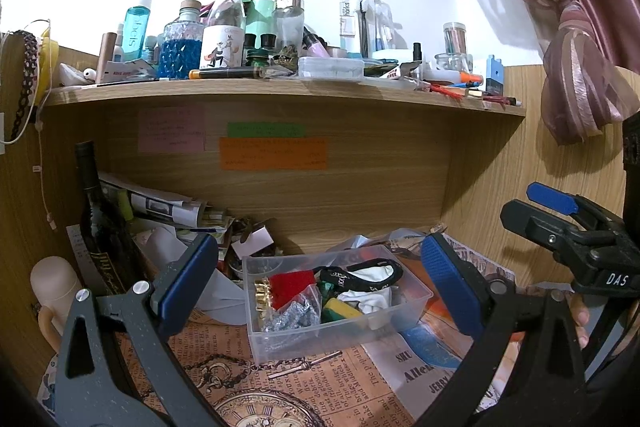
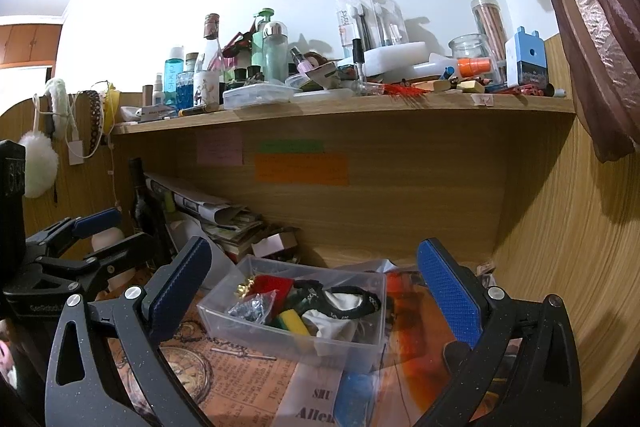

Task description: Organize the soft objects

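While the left gripper (image 1: 318,285) holds its fingers wide apart and empty, the clear bin (image 1: 280,341) sits between and just beyond them, holding a white cloth (image 1: 374,293), a red pad (image 1: 290,287) and a yellow sponge (image 1: 342,308). Off past the right finger, the right gripper (image 1: 532,207) hovers level. From the right wrist, the right gripper (image 2: 316,293) likewise gapes empty, bin (image 2: 260,329) between its fingers, left gripper (image 2: 108,231) beyond the left finger.

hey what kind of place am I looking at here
Probably a bedroom desk nook at home. A wooden shelf crowded with toiletry bottles, sticky notes on the back panel, and a tied-back pink curtain suggest it.
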{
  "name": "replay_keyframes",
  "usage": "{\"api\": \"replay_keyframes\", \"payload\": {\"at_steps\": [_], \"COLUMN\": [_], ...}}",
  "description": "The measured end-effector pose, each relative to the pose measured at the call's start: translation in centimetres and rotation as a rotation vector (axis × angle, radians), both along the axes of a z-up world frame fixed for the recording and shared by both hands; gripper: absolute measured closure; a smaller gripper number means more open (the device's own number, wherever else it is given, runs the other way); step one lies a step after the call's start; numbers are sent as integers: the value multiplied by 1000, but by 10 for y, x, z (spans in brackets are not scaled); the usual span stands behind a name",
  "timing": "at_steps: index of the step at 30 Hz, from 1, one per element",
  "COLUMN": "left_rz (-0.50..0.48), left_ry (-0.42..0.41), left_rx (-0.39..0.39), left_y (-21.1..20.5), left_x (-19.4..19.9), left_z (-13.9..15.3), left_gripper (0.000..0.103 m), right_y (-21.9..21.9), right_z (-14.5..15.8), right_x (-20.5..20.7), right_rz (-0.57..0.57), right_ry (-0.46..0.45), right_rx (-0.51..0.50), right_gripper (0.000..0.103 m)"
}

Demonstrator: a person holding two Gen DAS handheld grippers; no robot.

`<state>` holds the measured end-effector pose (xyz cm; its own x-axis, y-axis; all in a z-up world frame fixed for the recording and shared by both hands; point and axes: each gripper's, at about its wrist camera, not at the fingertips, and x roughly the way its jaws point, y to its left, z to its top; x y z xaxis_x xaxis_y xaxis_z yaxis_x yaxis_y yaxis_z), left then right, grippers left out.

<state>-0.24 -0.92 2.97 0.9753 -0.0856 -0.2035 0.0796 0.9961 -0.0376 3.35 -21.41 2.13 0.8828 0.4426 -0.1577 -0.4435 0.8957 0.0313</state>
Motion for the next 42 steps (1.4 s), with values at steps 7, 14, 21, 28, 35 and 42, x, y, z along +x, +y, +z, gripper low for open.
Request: {"api": "replay_keyframes", "payload": {"at_steps": [7, 14, 21, 28, 35, 42], "left_rz": [-1, -3, -7, -9, -20, -26], "left_ry": [0, 0, 6, 18, 29, 38], "left_rx": [-1, 0, -2, -11, -12, -14], "left_y": [1, 1, 1, 0, 0, 3], "left_x": [0, 0, 2, 6, 8, 11], "left_z": [0, 0, -2, -4, -4, -6], "left_gripper": [0, 0, 0, 0, 0, 0], "right_y": [0, 0, 0, -1, 2, 6], "right_z": [0, 0, 0, 0, -6, -5], "right_x": [0, 1, 0, 2, 2, 1], "right_rz": [-1, -1, -3, -2, -9, -16], "right_ry": [0, 1, 2, 4, 15, 22], "right_rx": [0, 0, 1, 1, 3, 3], "right_gripper": [0, 0, 0, 0, 0, 0]}}
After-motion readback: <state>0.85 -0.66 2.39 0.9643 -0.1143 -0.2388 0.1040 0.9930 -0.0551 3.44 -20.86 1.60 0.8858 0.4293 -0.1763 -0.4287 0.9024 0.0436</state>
